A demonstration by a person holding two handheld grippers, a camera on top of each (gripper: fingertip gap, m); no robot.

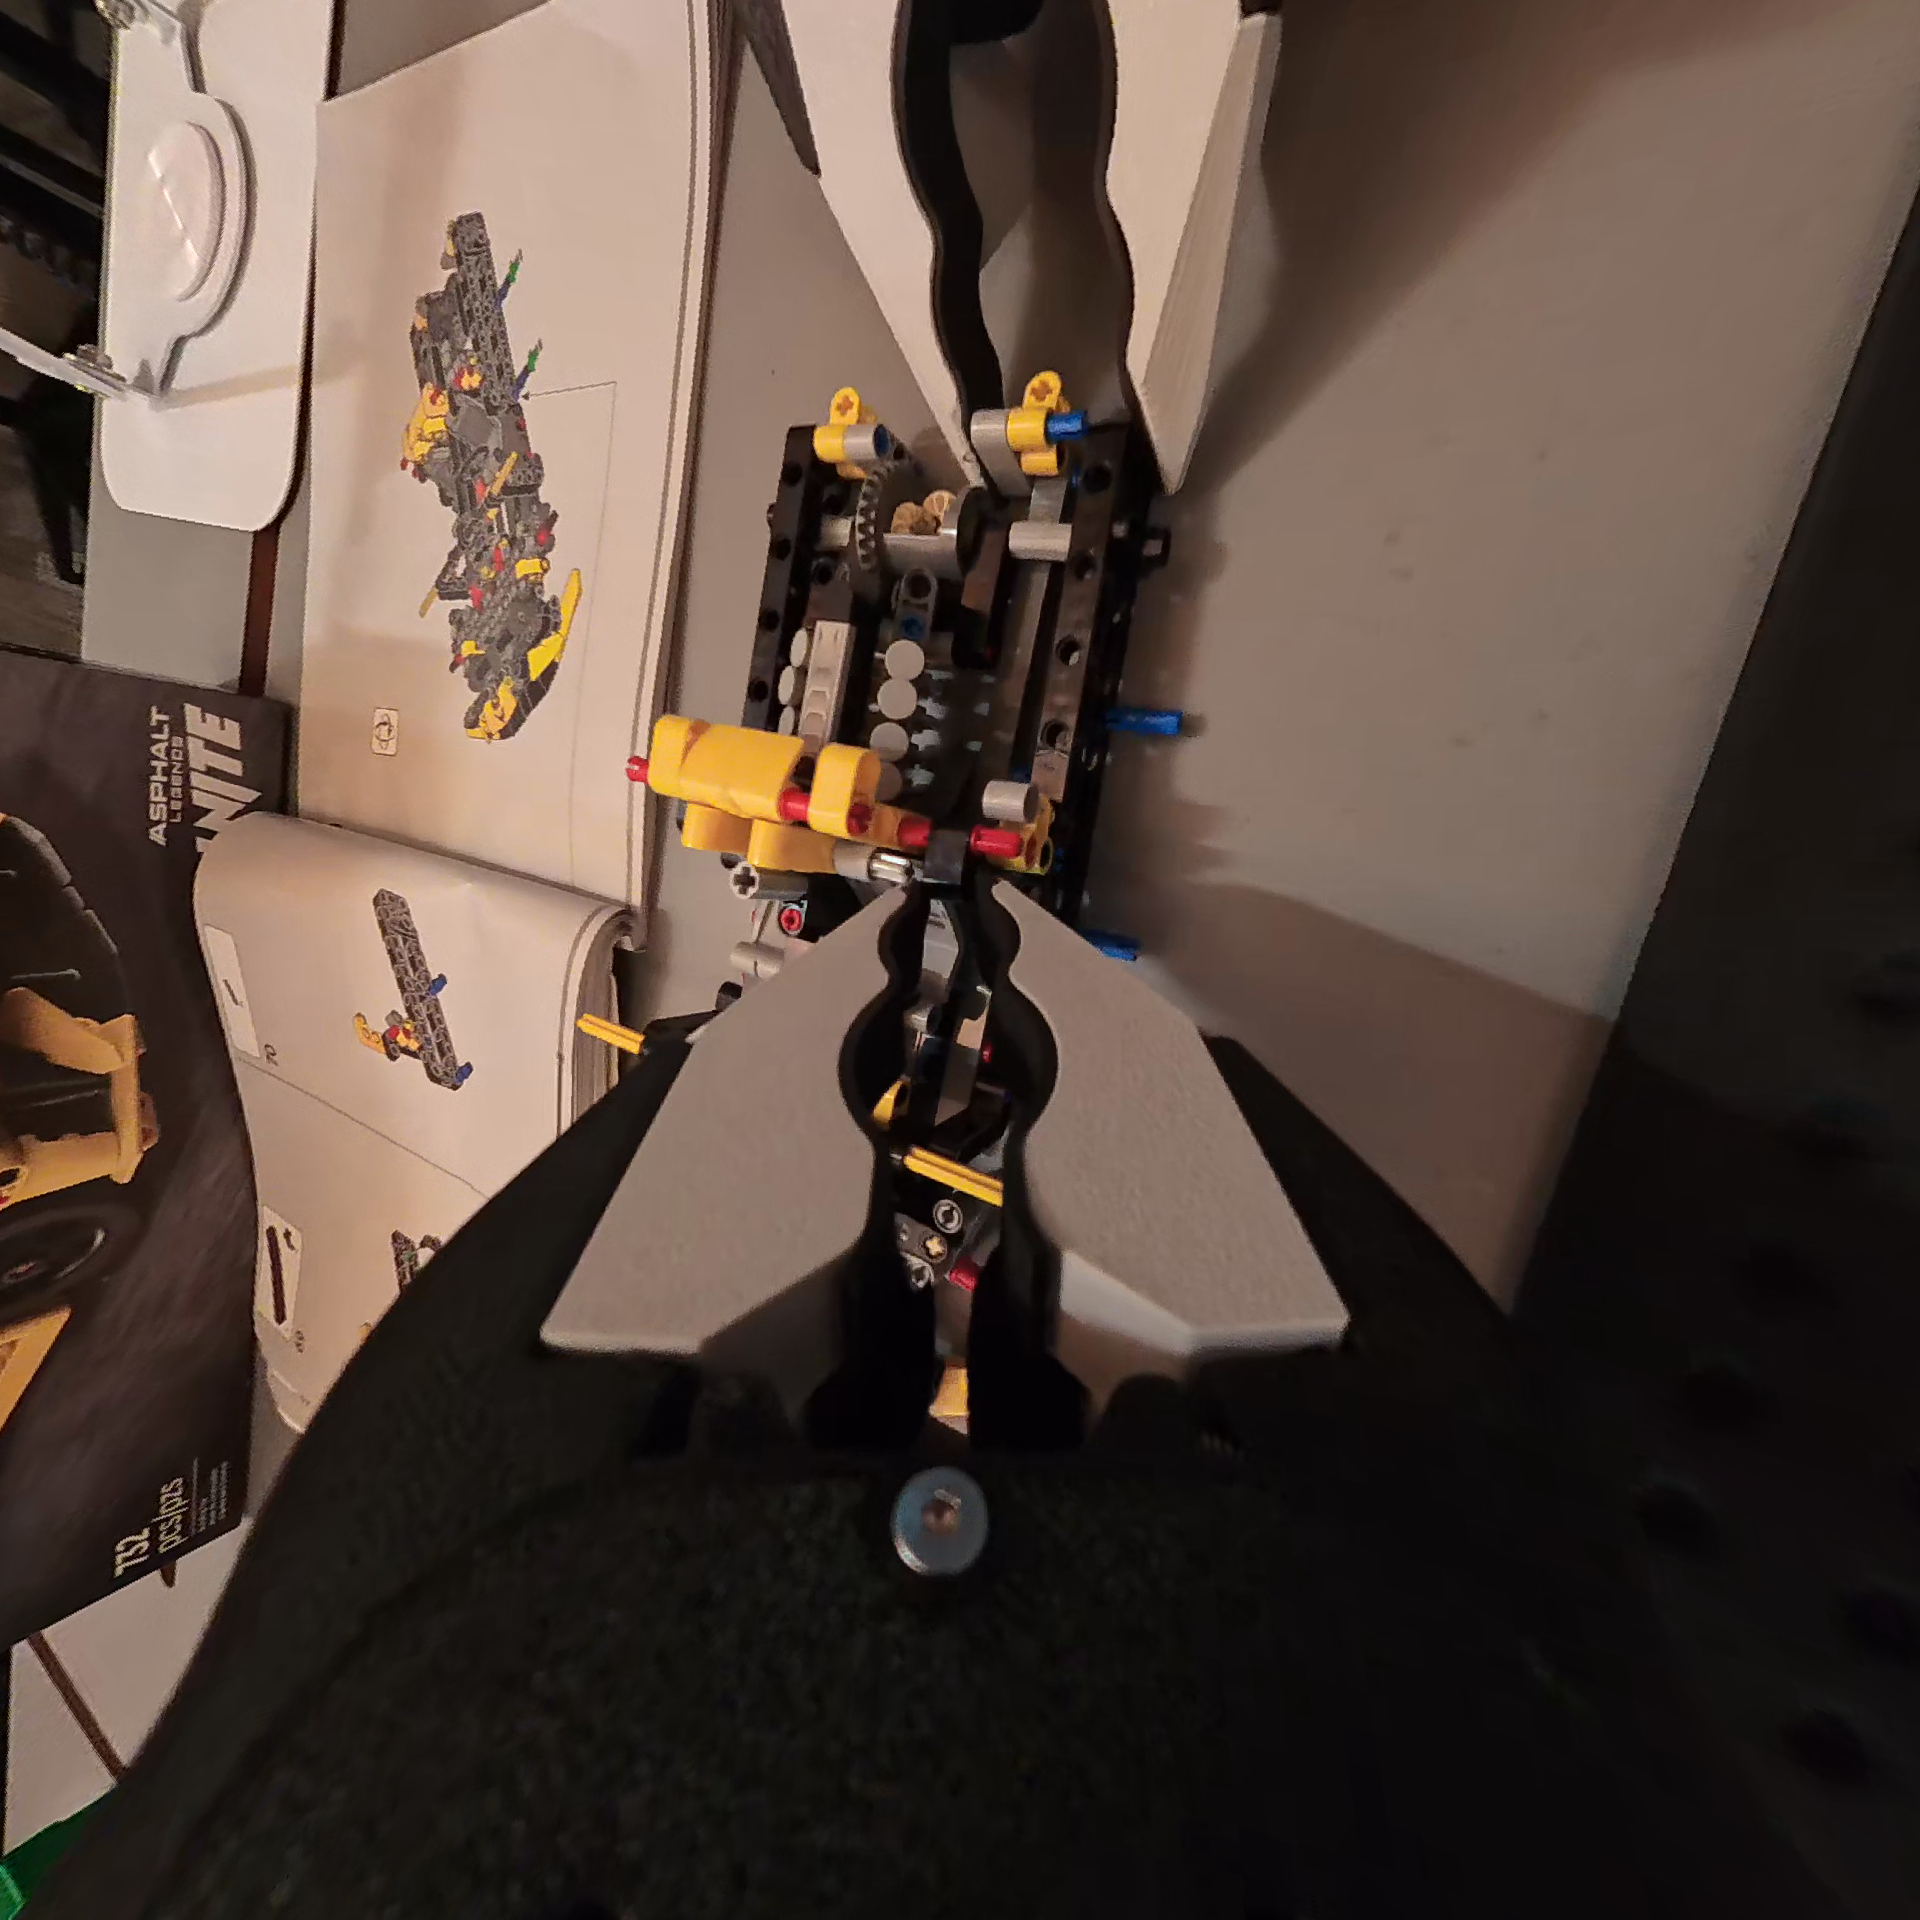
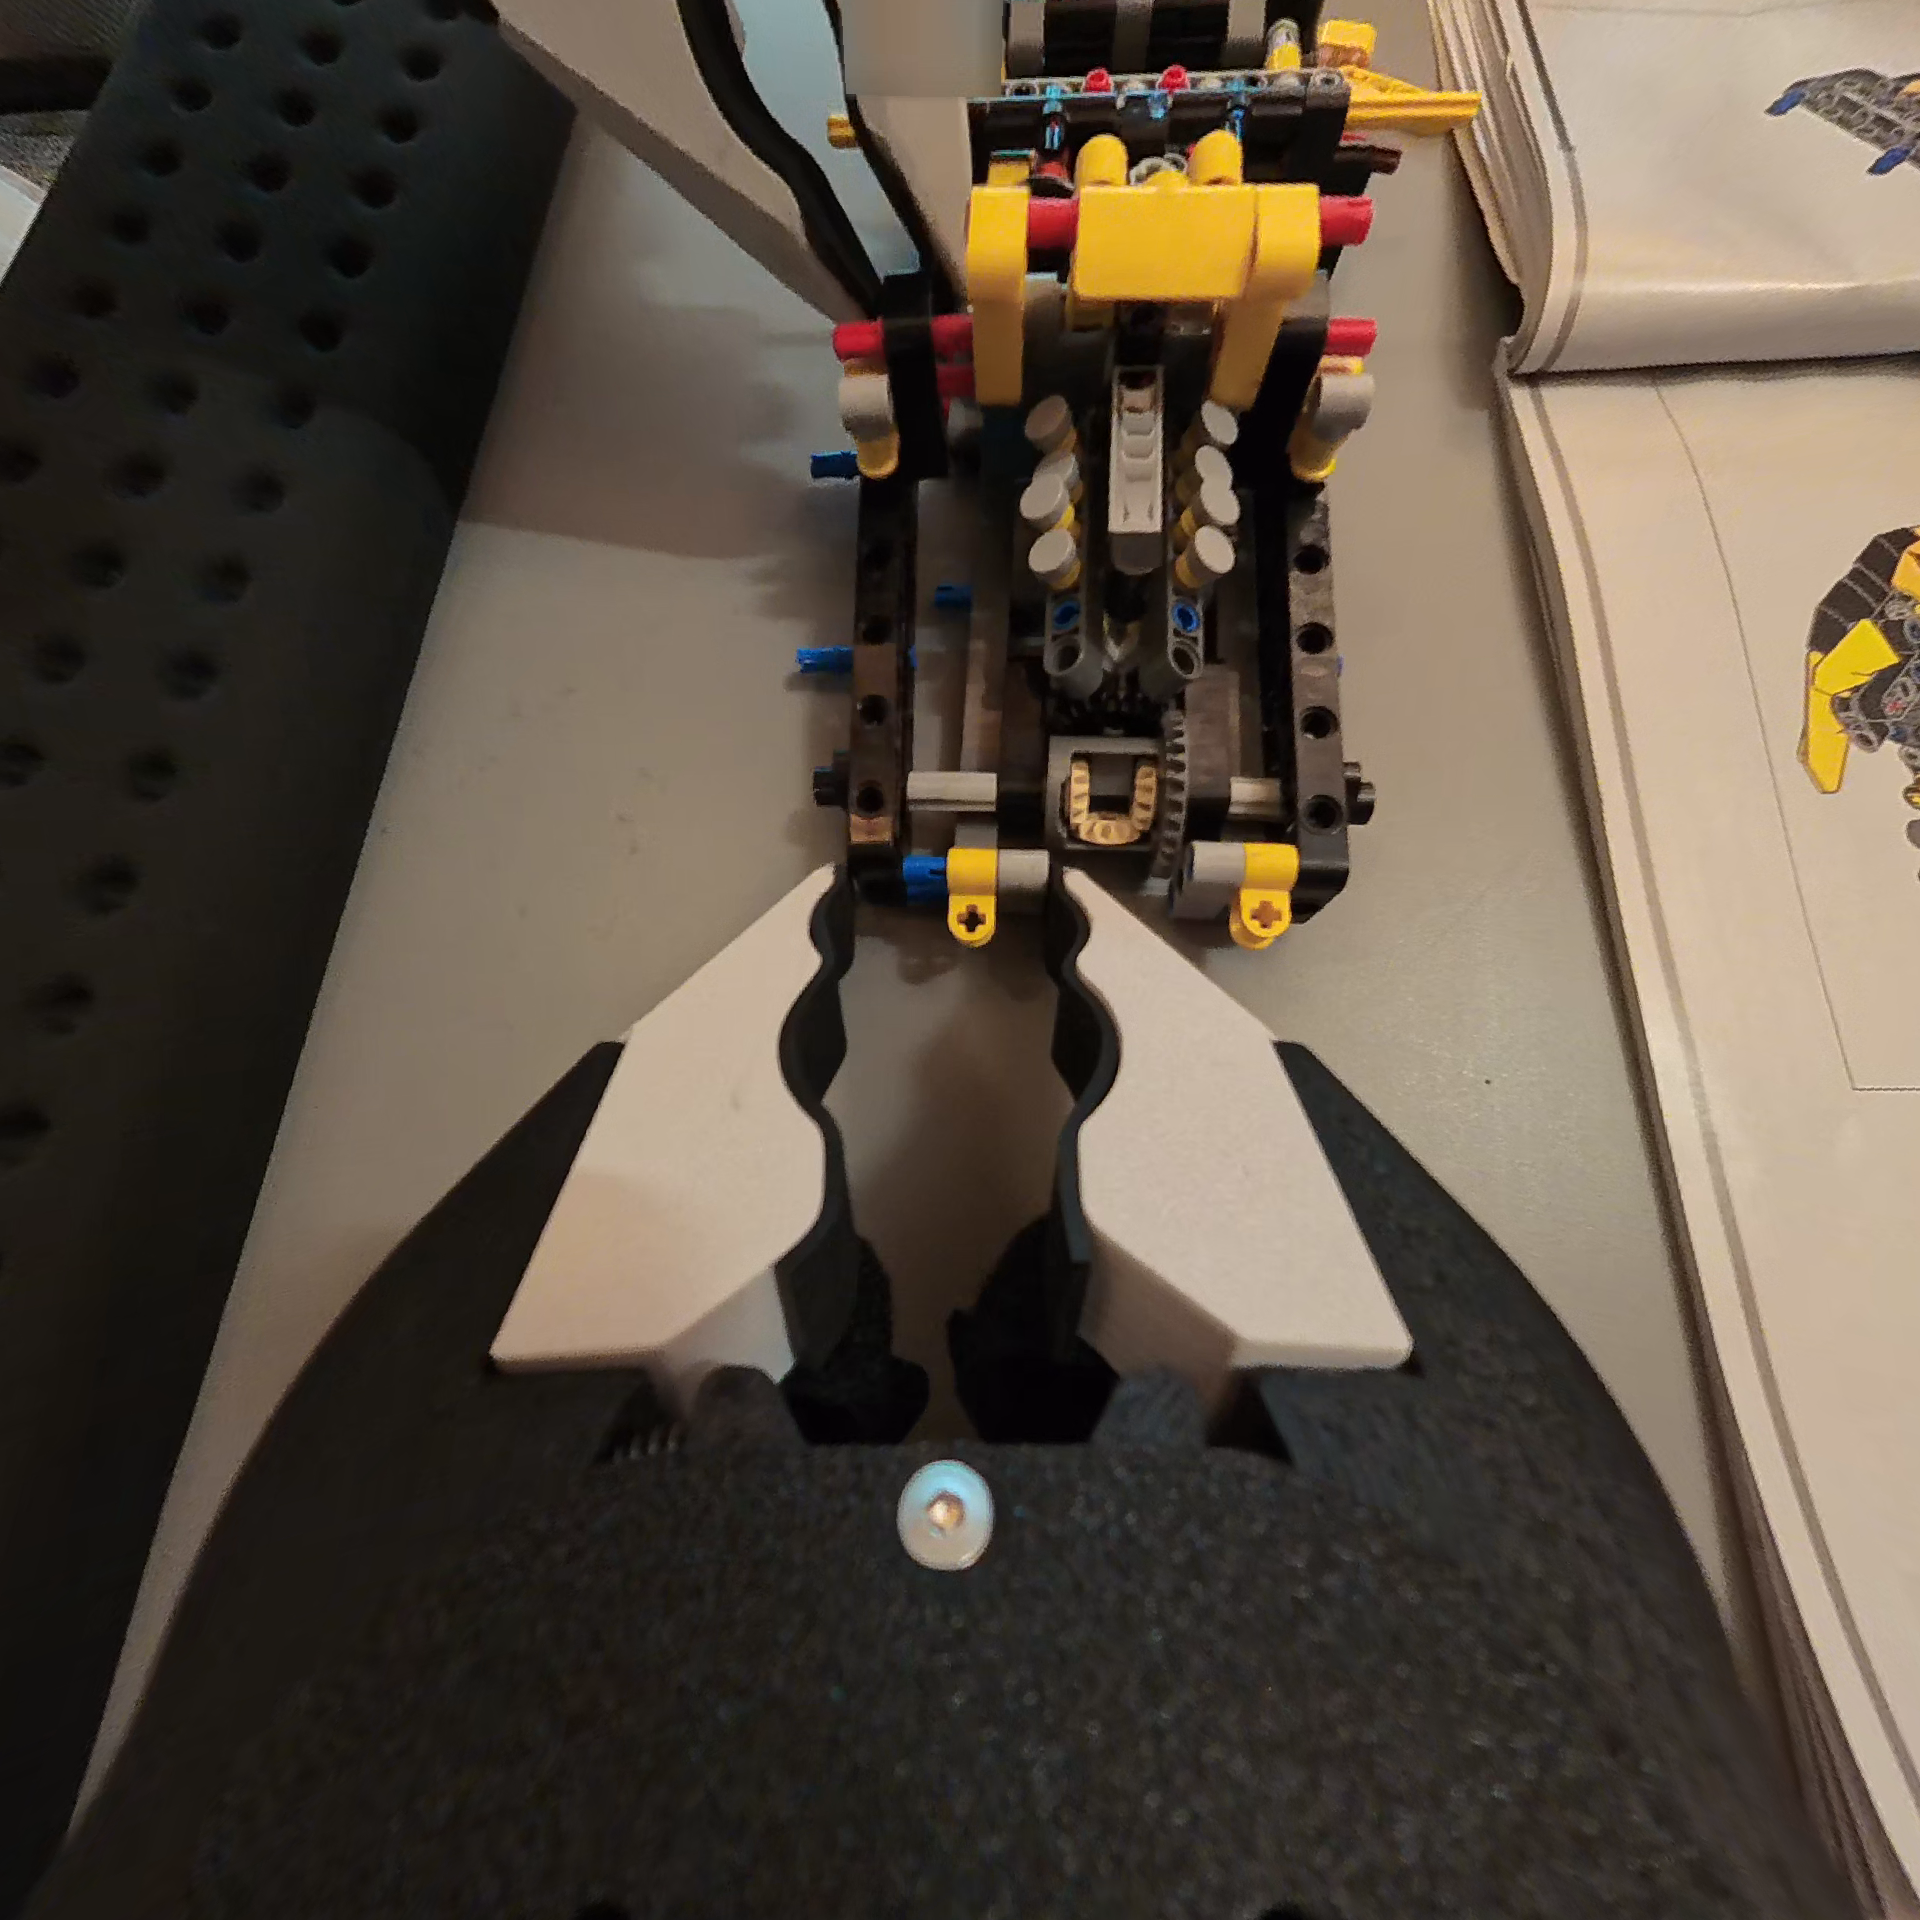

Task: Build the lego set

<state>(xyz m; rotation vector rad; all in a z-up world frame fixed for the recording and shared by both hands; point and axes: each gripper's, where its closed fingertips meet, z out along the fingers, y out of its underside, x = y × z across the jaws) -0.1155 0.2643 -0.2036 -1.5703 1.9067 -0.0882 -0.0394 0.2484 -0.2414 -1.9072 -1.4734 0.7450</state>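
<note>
The half-built Lego chassis (image 2: pixel 1101 582) lay on the grey table (image 2: pixel 623 727), with the instruction booklet (image 2: pixel 1714 727) beside it. The left gripper (image 1: pixel 943 904) was clamped on its yellow-and-red end, its fingers hiding the parts between them. The right gripper (image 2: pixel 951 894) stood spread at the opposite end, its fingertips bracketing a yellow connector (image 2: pixel 975 894); whether they touched it was unclear.

A hobby desk, probably at home; open instruction booklet (image 1: pixel 488 520), set box (image 1: pixel 114 1143), grey tabletop (image 1: pixel 1403 644).
</note>
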